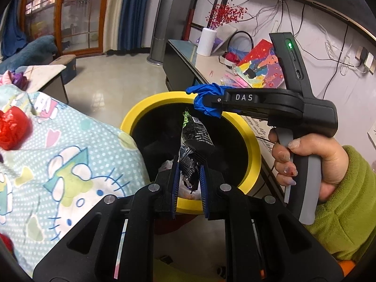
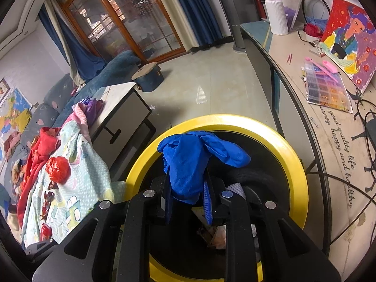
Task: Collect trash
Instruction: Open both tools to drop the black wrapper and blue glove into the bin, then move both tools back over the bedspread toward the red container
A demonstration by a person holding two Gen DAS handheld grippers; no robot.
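The left gripper (image 1: 189,176) is squeezed tight on a black snack wrapper (image 1: 196,138), right over the yellow bin (image 1: 150,108). The right gripper (image 2: 188,195) pinches a blue glove (image 2: 188,162) above the same bin. Next, both should probably let go so the trash drops in.

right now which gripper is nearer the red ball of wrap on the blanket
Left. The left gripper, holding a black wrapper, is beside the blanket with the red ball; the right gripper is across the bin.
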